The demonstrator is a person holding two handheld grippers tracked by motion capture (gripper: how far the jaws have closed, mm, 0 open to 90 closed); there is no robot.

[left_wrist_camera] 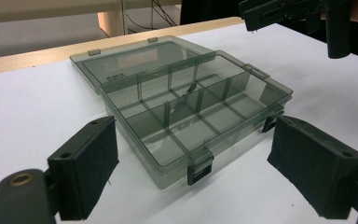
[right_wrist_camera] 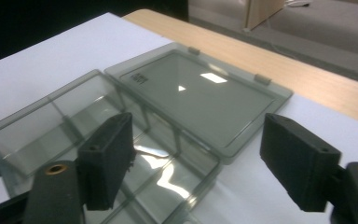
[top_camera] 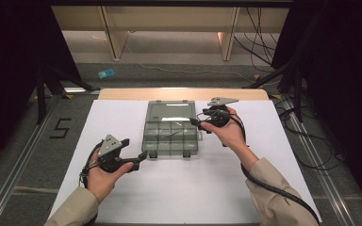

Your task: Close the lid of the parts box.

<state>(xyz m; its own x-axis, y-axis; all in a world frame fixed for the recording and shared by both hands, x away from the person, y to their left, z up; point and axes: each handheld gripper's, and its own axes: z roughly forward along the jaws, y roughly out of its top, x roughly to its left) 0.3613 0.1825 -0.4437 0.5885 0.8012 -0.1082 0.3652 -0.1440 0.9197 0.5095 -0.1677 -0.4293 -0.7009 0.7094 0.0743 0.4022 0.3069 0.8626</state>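
Note:
A smoky clear compartment box [top_camera: 172, 136] lies open mid-table on the white sheet, its lid [top_camera: 171, 112] folded flat toward the far edge. Dividers split the tray [left_wrist_camera: 186, 107] into several cells, and a thin dark sliver [left_wrist_camera: 185, 94] that I cannot identify lies in a middle cell. My left gripper [top_camera: 141, 157] sits at the box's near left corner, jaws wide and nothing between them; in its own view [left_wrist_camera: 196, 168] a front latch [left_wrist_camera: 199, 169] lies just ahead. My right gripper [top_camera: 195, 122] hovers at the box's right side, open and empty, over tray [right_wrist_camera: 51, 121] and lid [right_wrist_camera: 200, 93].
The white sheet [top_camera: 188, 188] covers the table, with a bare wooden strip [top_camera: 184, 93] along the far edge. Beyond it are the floor, cables [top_camera: 259, 42], furniture legs and a small blue item [top_camera: 106, 73]. Dark stands flank both sides.

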